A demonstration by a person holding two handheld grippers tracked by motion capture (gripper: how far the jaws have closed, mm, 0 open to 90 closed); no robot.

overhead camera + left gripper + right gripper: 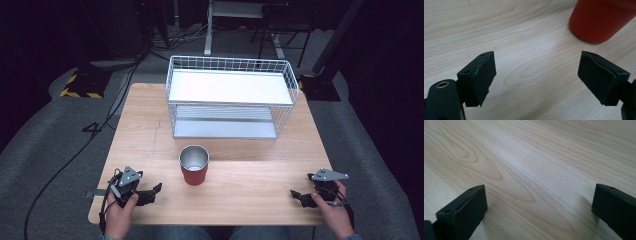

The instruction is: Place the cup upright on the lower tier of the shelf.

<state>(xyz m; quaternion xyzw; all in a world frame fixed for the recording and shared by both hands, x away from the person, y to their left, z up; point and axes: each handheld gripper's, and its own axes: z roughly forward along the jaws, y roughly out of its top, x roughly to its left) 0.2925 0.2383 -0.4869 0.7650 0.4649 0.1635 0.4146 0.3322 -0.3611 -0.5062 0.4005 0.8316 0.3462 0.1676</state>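
Cup (194, 165), red with a steel lining, stands upright mid-desk, nearer the front edge; left gripper (148, 194) and right gripper (300, 196) rest by the front corners, jaws released, grasping nothing

Black left gripper (150, 194) (grey three-cornered plate), padded jaws, trailing cable.

From where I stand, no writing, label, brand or number can be read anywhere. The one sign-like marking is the yellow-and-black hazard striping (79, 93) along the edge of a dark base plate on the floor, left of the bench (150, 125).
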